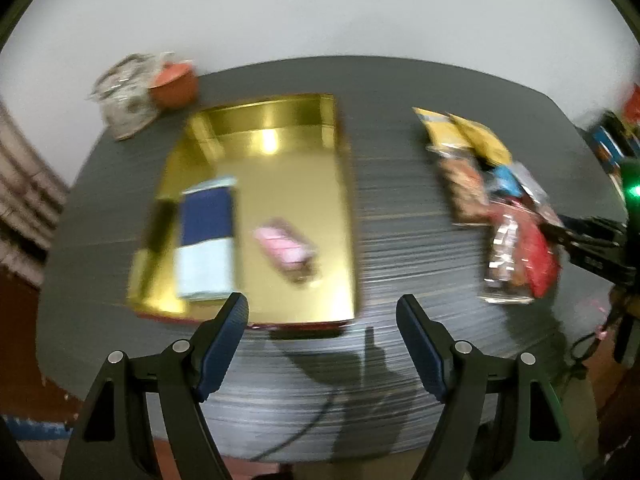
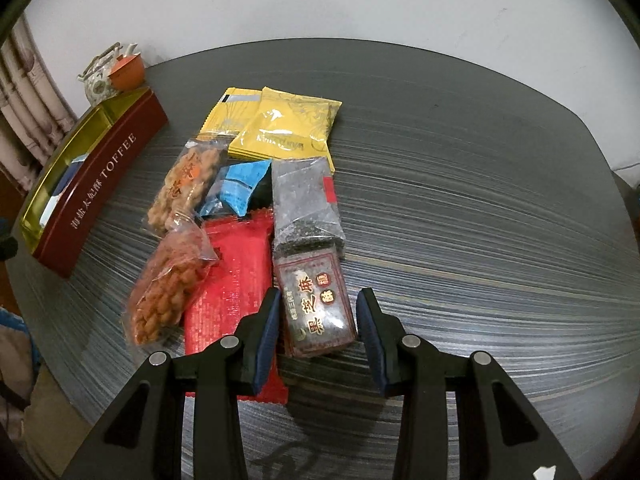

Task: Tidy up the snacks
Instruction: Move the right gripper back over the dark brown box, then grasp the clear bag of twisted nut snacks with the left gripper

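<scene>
A gold-lined toffee tin lies open on the grey table; it shows as a dark red box at the left of the right wrist view. Inside lie a blue and white packet and a pink wrapped snack. My left gripper is open and empty, just in front of the tin's near edge. A pile of snack packets lies to the right. My right gripper is open, its jaws either side of a dark sesame cake packet, not closed on it.
The pile holds yellow sachets, a blue packet, a dark clear bag, a red packet and two bags of fried twists. A teapot and orange cup stand at the far left table corner.
</scene>
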The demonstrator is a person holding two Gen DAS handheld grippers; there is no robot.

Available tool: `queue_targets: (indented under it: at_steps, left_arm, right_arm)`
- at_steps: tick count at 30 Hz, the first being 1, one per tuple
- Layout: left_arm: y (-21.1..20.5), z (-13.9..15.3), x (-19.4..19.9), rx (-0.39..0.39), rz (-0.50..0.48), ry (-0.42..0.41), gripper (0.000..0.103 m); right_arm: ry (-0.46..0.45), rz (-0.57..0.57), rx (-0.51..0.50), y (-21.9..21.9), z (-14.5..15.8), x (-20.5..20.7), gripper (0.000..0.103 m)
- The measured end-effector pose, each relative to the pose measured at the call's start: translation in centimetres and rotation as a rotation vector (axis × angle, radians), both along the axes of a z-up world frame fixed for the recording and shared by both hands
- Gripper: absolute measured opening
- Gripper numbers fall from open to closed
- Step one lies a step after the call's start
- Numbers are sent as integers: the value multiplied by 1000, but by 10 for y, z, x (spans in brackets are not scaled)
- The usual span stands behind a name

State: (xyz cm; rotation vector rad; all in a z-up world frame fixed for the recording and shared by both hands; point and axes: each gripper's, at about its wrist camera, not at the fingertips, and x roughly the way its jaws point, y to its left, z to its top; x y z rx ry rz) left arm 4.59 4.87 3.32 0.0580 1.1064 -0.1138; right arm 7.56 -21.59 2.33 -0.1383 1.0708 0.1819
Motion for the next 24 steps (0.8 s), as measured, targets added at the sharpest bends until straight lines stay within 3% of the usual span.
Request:
queue_targets:
  at_steps: [5,6,8,15,24]
  left_arm:
    - [-47,-11,9,-15,-82,27,77]
    - [-54,-13,10,-9,-87,23,82]
    - [-70,-15,13,-16,-118,14,82]
    - [-100,-18,21,-35,-174,22,82]
    - [-132,-29,35,-70,-235,54,82]
  right_arm:
    - [1,8,-1,0,0,-1,31]
    - [2,6,-2,0,0,-2,31]
    - [2,6,-7,0,0,-2,30]
    - [8,-41,-53,-11,3,2,30]
    - [23,-107,-37,-31,4,9,30]
